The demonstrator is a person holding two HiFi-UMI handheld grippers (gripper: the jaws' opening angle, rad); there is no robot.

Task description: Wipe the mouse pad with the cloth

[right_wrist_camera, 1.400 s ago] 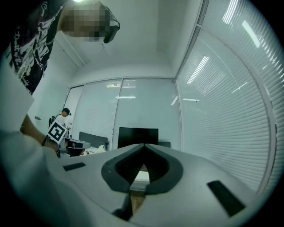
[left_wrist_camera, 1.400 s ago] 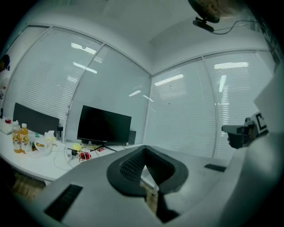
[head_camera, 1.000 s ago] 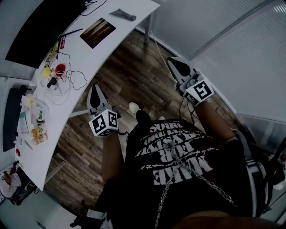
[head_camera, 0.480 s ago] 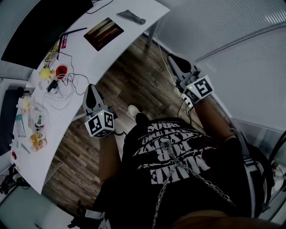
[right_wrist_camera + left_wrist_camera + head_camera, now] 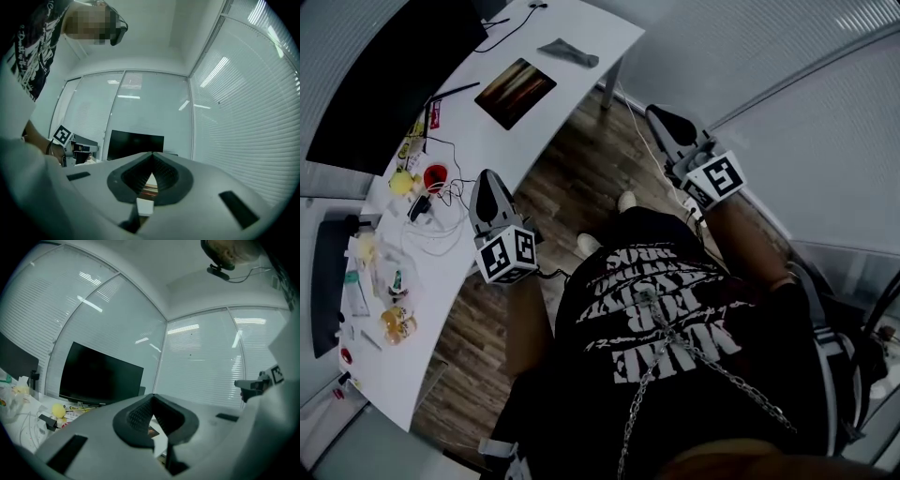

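The mouse pad, dark with orange-brown streaks, lies on the white desk far ahead of me. A crumpled grey cloth lies just beyond it near the desk's end. My left gripper hangs at the desk's near edge, well short of the pad, jaws shut and empty. My right gripper is held over the wooden floor, right of the desk, also shut with nothing in it. In the left gripper view the jaws meet at their tips; in the right gripper view they also touch.
A black monitor stands along the desk's far side. Cables, a red cup and yellow clutter fill the desk's left part. Glass walls with blinds close in on the right. A desk leg stands near the cloth.
The person has stepped closer to the desk. Both grippers have moved forward with the body, still shut; the left one now reaches the desk's edge.
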